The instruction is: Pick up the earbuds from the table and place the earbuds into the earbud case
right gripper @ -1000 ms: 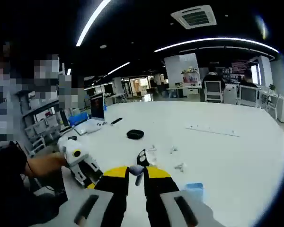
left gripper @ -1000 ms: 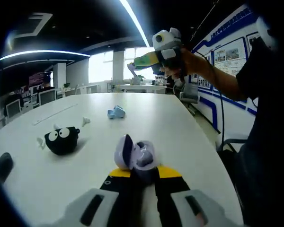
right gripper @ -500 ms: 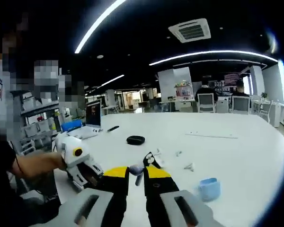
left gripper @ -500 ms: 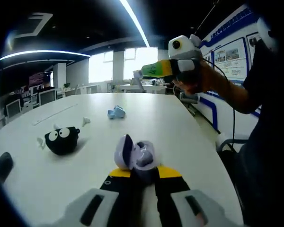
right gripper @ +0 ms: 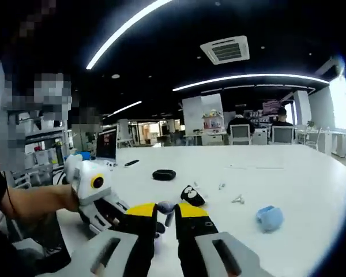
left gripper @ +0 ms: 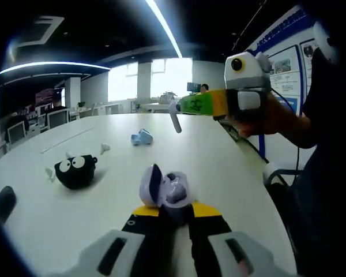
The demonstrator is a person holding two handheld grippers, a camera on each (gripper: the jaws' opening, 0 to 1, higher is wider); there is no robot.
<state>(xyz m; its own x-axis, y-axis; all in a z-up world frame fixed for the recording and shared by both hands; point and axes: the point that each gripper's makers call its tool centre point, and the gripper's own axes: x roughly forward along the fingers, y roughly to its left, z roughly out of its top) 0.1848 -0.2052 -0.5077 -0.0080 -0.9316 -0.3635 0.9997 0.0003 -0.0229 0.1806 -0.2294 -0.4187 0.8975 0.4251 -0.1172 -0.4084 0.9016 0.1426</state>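
Left gripper (left gripper: 174, 209) low, jaws closed on the earbud case (left gripper: 166, 189). Right gripper (right gripper: 166, 212) raised at far right, apparently pinching an earbud (left gripper: 174, 117).

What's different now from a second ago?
In the left gripper view, the right gripper, shut on an earbud, has swung from pointing away to lying level and nearer the open case. The left gripper stays clamped on that case. The black case and blue case haven't moved.

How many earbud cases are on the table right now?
3: an open lavender case held in the left tongs, a black case with cartoon eyes to its left, and a blue case farther back. Others may be out of view.
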